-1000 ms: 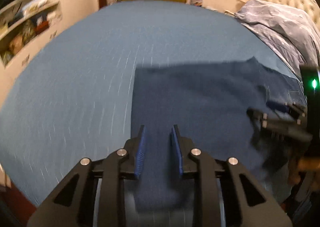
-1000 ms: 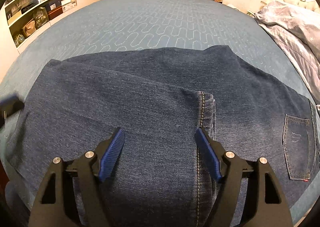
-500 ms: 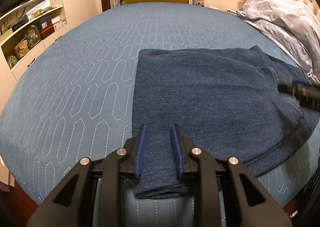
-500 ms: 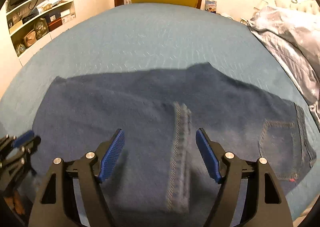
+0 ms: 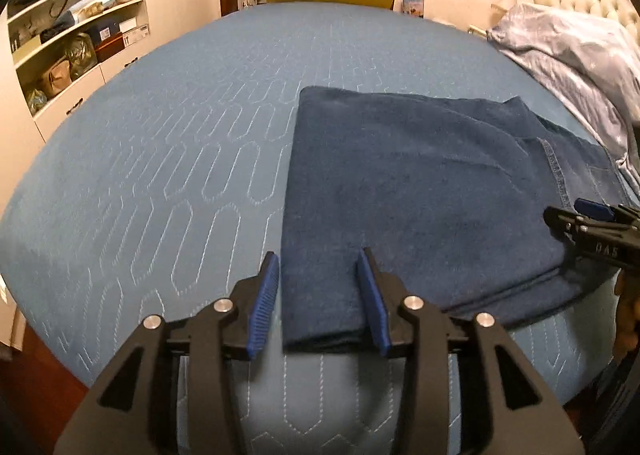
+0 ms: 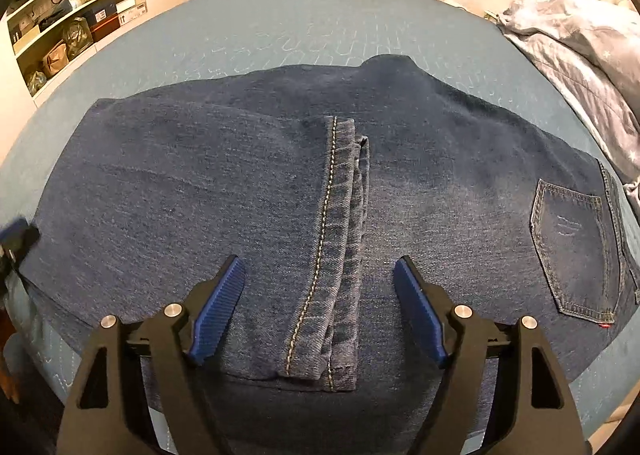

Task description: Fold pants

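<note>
Left wrist view: the left gripper (image 5: 318, 297) sits at the bottom centre, angled down at the bed (image 5: 168, 159), and its jaws are opening with the near left corner of the folded pants (image 5: 408, 191) lying between them, pads not pressing on the denim. The pants run from centre to the right edge, where the right gripper (image 5: 588, 215) pokes in. My take: let go clean and lift straight off so that corner doesn't drag and undo the fold. Right wrist view: the right gripper (image 6: 318, 309) is at the bottom centre, tilted down over the pants (image 6: 200, 191), jaws wide with nothing pinched; the stitched leg hems (image 6: 340, 247) lie between its 2 fingers, back pocket (image 6: 572, 247) at the right. I'd pinch both hem layers together for the next fold.
</note>
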